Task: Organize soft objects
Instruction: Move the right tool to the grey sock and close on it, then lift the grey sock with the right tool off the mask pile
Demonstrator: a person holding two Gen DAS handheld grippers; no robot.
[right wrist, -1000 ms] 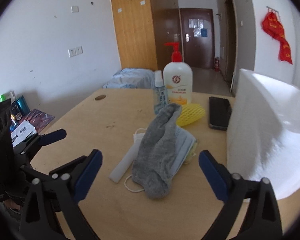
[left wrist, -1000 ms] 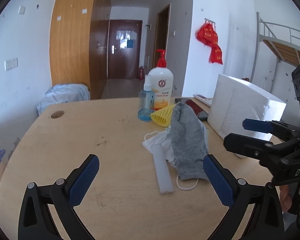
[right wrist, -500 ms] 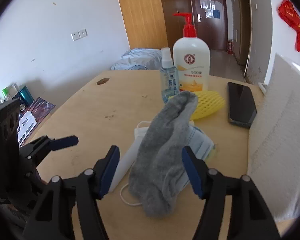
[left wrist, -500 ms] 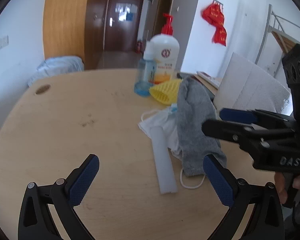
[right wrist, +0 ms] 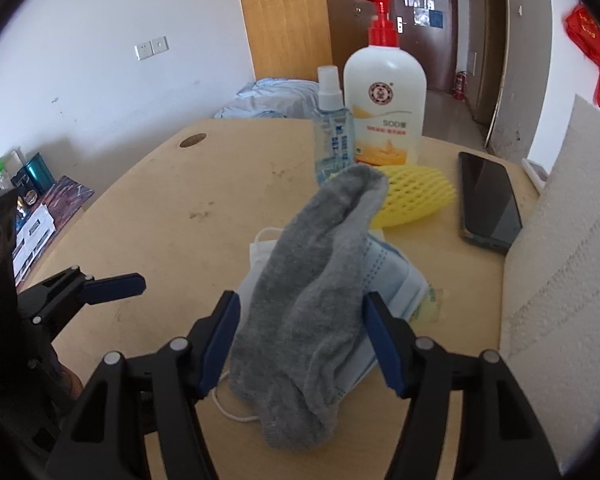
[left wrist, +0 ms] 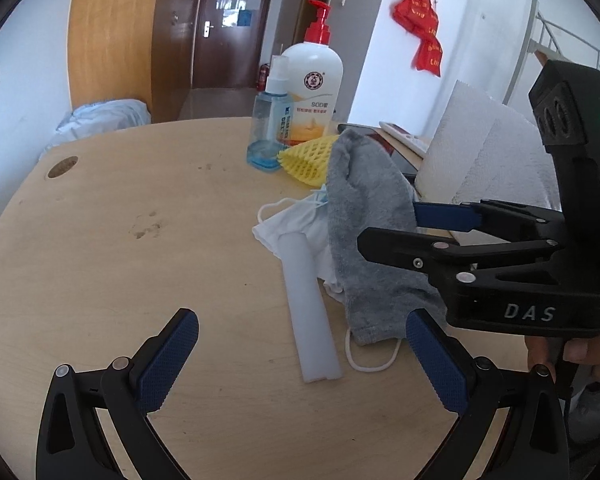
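Grey sock (right wrist: pixel 316 284) lies draped over a small heap near the middle of the wooden table (left wrist: pixel 112 264), toe end humped up toward the bottles, cuff end trailing toward the camera. Under it: blue face mask (right wrist: pixel 392 276), a white mask (left wrist: pixel 296 220) with its ear loop (left wrist: pixel 370 360) sticking out at the near edge, and a white plastic strip (left wrist: pixel 310 312) lying alongside.

Right gripper (right wrist: pixel 302 340) straddles the sock's lower half, jaws part-closed, pads just beside the fabric on both sides. Contact not confirmed; cloth not visibly pinched. Left gripper (left wrist: pixel 300 364) is released, spread wide, low over bare table, well short of the heap.

Risks, as judged:
- Pads sit low enough that closing may catch the blue mask together with the sock. Both would lift as one bundle.
- Ear loop could snag and drag the white mask along.
- Sock is limp. A grip on a single fold may slip, or the free end may sweep the heap on the way up.
- Yellow foam net (right wrist: pixel 412 196) touches the toe end; light, likely to roll if the sock drags.
- Spray bottle (right wrist: pixel 334 132) and pump bottle (right wrist: pixel 384 96) stand just behind. A forward swing could tip the slim one.
- Phone (right wrist: pixel 488 200) lies flat to the right, beside the white foam block (right wrist: pixel 572 264). Low risk.
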